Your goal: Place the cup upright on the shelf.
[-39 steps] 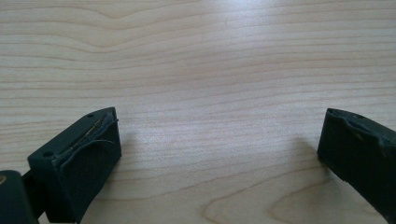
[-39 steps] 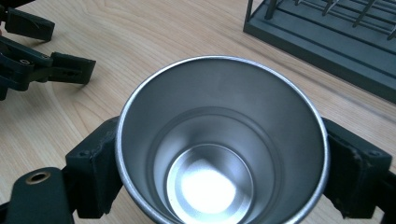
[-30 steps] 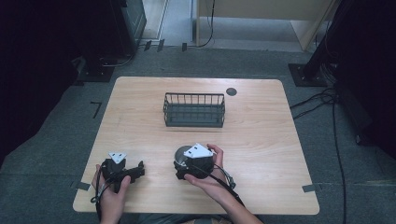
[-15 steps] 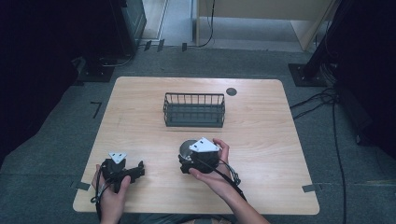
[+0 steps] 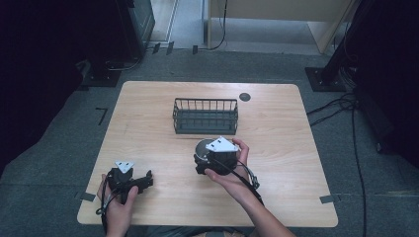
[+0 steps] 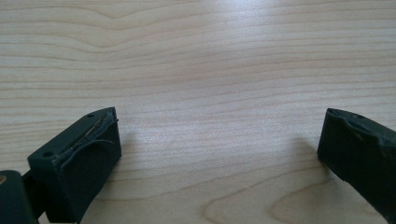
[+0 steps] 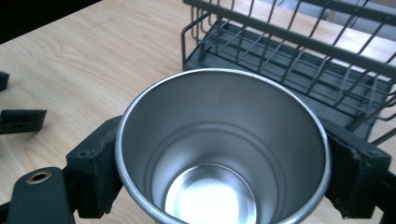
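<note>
Gripped the steel cup (image 7: 223, 149) upright between the right gripper (image 5: 217, 157) jaws just short of the wire basket (image 5: 205, 116), likely bound there, with the left gripper (image 5: 129, 179) resting spread-jawed and empty on the tabletop (image 5: 148, 123).

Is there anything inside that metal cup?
Empty: the cup between the right gripper jaws shows its bare shiny bottom.
</note>
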Demonstrator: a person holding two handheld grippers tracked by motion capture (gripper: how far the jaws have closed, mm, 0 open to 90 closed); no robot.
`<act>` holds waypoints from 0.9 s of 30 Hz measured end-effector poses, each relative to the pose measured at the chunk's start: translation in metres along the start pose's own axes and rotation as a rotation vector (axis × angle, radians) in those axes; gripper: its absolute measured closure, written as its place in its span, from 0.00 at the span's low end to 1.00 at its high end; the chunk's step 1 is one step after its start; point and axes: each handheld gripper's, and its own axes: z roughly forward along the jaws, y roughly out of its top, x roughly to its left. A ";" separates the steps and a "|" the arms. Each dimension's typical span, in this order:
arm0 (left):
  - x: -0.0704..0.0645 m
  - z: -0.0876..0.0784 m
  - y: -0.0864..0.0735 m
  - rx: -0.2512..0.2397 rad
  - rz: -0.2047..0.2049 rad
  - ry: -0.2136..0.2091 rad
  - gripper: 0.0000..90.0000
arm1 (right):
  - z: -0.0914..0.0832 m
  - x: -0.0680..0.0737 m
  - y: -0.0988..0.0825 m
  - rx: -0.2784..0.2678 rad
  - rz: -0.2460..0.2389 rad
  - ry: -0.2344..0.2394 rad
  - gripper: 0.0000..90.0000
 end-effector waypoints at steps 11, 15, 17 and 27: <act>0.000 0.000 0.000 0.000 0.000 0.000 0.00 | 0.000 -0.014 0.016 -0.006 0.014 -0.031 0.15; 0.000 0.000 0.000 0.000 0.000 0.000 0.00 | 0.001 -0.021 0.023 -0.013 0.024 -0.047 0.15; 0.000 0.000 0.000 -0.002 -0.002 0.000 0.00 | 0.001 -0.026 0.028 -0.016 0.032 -0.058 0.15; 0.000 0.000 0.000 -0.002 -0.002 0.000 0.00 | 0.003 -0.040 0.040 -0.024 0.060 -0.077 0.15</act>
